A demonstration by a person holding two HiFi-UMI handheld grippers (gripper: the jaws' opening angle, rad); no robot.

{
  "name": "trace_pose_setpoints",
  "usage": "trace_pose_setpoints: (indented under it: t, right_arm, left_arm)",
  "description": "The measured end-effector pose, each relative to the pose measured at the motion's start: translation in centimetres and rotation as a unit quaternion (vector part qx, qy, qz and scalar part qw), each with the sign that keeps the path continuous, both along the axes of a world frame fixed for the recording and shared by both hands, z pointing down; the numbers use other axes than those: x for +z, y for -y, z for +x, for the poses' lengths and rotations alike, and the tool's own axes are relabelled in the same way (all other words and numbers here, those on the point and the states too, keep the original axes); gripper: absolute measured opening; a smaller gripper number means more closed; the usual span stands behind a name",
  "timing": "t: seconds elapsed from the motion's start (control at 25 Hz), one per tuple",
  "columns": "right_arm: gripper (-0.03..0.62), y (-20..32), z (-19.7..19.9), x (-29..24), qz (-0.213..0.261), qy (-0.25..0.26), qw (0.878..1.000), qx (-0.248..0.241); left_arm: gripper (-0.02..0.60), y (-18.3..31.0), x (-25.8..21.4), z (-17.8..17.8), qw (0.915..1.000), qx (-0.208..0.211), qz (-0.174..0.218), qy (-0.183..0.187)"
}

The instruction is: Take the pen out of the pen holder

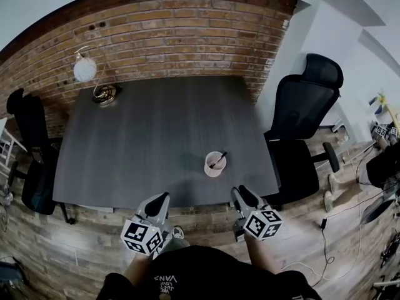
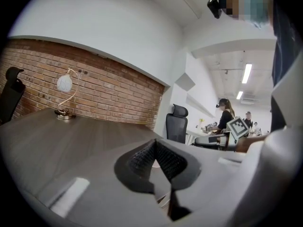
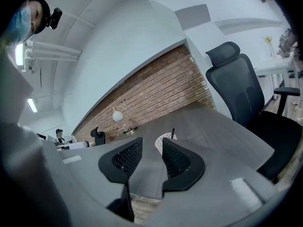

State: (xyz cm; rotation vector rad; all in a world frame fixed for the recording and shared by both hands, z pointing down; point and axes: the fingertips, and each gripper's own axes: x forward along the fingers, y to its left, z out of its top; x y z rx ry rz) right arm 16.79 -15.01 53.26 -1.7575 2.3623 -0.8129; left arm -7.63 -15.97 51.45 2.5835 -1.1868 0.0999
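One black pen [image 1: 219, 160] sits in one pale round pen holder [image 1: 214, 166]. Left gripper [image 2: 155, 144] clenched empty; right gripper [image 3: 152, 144] released.

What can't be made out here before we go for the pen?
Lower end of the pen: head view and right gripper view, hidden inside the pen holder.
The pen holder itself: left gripper view, blocked by the shut jaws of the left gripper.
Cap or tip of the pen: too small in every view.
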Motion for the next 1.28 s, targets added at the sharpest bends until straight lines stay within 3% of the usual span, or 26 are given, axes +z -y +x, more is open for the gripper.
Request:
trace_pose_setpoints:
  t: [0.6, 0.88, 1.28]
  right_arm:
    - [0.110, 6.1, -1.5, 1.4, -0.013, -0.029, 0.997, 0.076]
    - [0.110, 9.0, -0.2, 2.7, -0.022, -0.042, 0.997, 0.066]
    - [0.110, 13.0, 1.0, 5.5, -0.053, -0.048, 0.997, 0.002]
  left_arm:
    - [0.052, 6.7, 0.6, -3.5, 0.9972, 0.074, -0.007, 0.008]
    - [0.052, 7.8, 1.3, -2.7, 0.9980, 0.060, -0.018, 0.007]
    - [0.052, 9.1, 0.7, -0.2, 0.9998, 0.009, -0.018, 0.001]
